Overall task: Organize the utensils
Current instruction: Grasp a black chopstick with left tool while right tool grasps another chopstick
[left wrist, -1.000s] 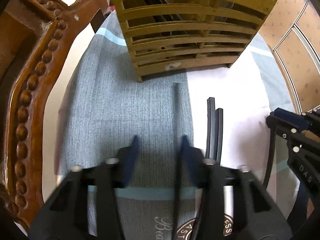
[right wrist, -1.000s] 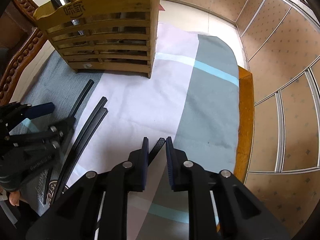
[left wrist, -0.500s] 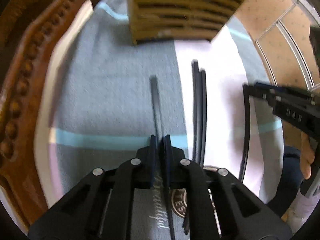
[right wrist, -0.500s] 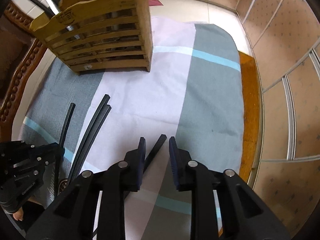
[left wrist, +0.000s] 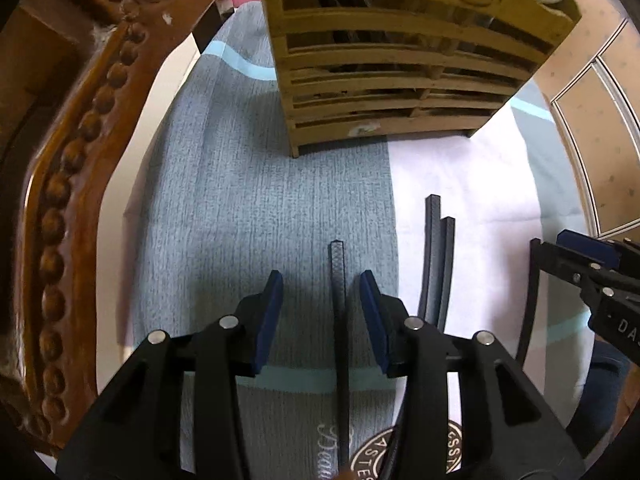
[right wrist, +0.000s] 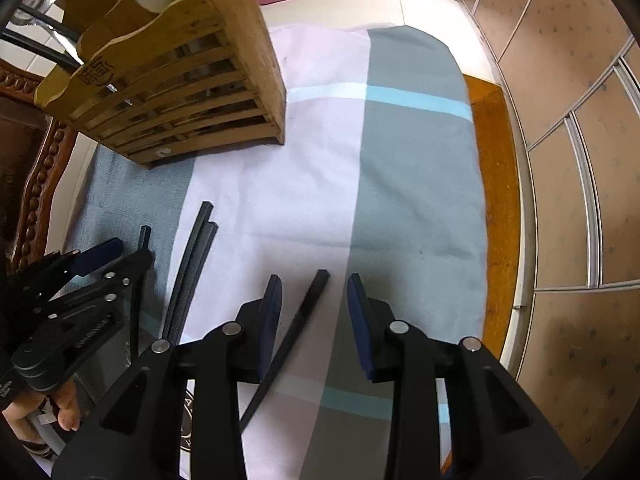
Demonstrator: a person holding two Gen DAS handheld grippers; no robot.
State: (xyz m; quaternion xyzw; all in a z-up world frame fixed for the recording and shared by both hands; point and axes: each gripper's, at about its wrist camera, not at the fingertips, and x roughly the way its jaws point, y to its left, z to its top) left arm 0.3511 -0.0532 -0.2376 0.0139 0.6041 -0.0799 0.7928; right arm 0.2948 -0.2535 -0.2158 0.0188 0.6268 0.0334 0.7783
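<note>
Left gripper [left wrist: 320, 292] pointed steeply down, jaws opening, one black chopstick [left wrist: 338, 300] between the pads but not pressed. Right gripper [right wrist: 310, 296] likewise opening over a second chopstick [right wrist: 304, 312], untouched. A loose pair [left wrist: 438, 264] lay on the cloth [left wrist: 240, 220] at 2 o'clock from the left gripper. Bamboo holder [left wrist: 400, 60] stood at 12 o'clock. Judged early: four sticks were on the cloth, none lifted. Holder contents were hard to make out; stick lower ends were hidden.
</note>
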